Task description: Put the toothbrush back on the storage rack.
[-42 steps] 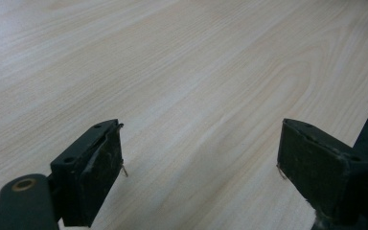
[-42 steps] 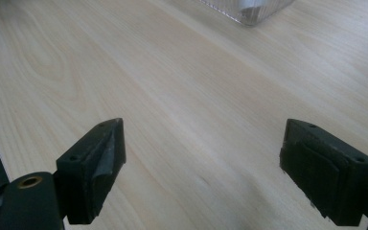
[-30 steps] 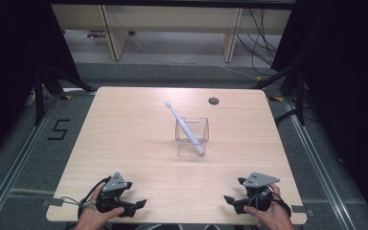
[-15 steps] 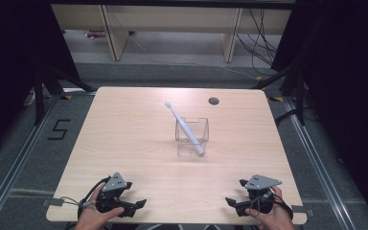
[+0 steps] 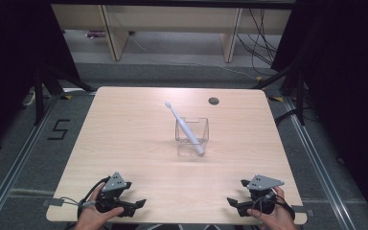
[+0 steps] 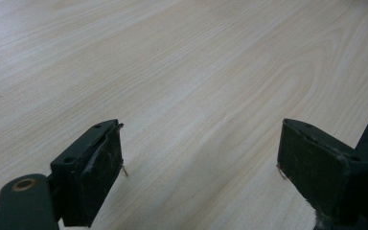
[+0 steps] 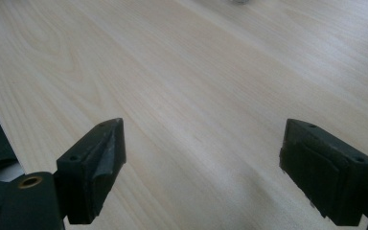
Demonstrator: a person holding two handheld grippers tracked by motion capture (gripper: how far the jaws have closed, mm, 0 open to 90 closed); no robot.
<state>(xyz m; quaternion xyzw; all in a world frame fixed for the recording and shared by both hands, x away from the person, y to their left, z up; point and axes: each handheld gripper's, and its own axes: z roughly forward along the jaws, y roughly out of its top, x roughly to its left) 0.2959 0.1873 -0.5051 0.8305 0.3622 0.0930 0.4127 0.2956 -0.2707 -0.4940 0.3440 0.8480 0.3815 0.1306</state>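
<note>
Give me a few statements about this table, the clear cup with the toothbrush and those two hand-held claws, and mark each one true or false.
1. The toothbrush leans in the clear square cup, its head sticking out past the rim. True.
2. The left gripper is clamped on the toothbrush. False: its jaws are open over bare table, at the near edge and far from the cup.
3. The right gripper has open jaws with nothing between them. True.
4. The cup lies tipped on its side. False: it stands upright near the middle of the table.
5. A small dark round hole sits in the tabletop beyond the cup. True.
</note>
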